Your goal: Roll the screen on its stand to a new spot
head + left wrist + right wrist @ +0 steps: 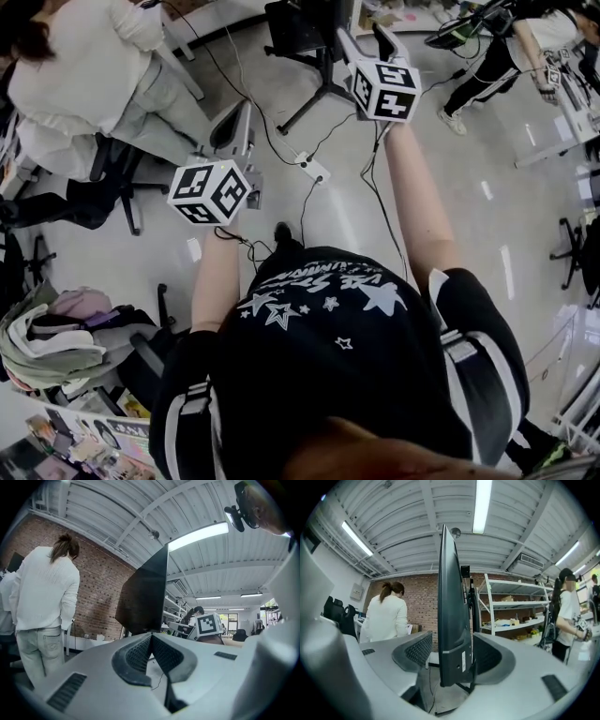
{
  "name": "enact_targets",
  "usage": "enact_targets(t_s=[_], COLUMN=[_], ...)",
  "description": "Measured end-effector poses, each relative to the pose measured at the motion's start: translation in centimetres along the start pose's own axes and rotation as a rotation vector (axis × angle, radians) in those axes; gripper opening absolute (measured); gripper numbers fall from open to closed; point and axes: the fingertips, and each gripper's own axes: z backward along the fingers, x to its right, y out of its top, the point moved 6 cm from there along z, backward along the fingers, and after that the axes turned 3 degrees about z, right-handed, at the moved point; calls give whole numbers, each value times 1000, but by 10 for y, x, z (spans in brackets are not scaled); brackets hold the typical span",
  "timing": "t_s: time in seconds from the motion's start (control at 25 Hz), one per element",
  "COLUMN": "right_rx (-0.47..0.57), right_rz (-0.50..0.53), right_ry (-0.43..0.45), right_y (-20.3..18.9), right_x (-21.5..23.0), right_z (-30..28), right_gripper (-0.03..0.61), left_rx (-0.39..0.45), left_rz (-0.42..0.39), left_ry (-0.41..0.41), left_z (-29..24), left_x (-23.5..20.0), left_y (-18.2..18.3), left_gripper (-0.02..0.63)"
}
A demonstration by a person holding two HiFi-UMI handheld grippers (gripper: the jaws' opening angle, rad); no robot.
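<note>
Ribbed dark fingers (419, 651) of right gripper (452, 644) spread; flat glossy black screen (451, 597) stands edge-on between them, gap on one side. Left gripper (151, 637) fingers pressed together, empty, screen beyond.

In your head view the top edge cuts off the screen (298, 26), and your body (347, 375) hides the floor (328, 202) under you. In the right gripper view the screen covers part of one pad (485, 656) of the right gripper (452, 641), so you cannot tell if it touches there. The stand (461, 686) is mostly behind that gripper's body. The left gripper (151, 637) hides the screen's lower edge.
</note>
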Motion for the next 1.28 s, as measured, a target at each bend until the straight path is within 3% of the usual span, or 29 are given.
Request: enact_targets(t_s=[0.36, 0.56, 1.04, 1.28], right_rx=[-34, -55, -39, -42], right_rz=[-55, -50, -98, -64], right_ry=[123, 149, 87, 82], right_y=[-28, -39, -33, -23], right_x=[-6, -10, -10, -13], right_z=[95, 127, 169, 164], right_gripper=[258, 249, 19, 6], left_rx=[-22, -39, -45, -38], left_rz=[10, 18, 35, 46], left_ry=[18, 21, -41, -67], left_z=[42, 55, 50, 38], left_x=[62, 81, 88, 78], left_y=[-27, -43, -44, -39], left_gripper=[9, 9, 9, 9])
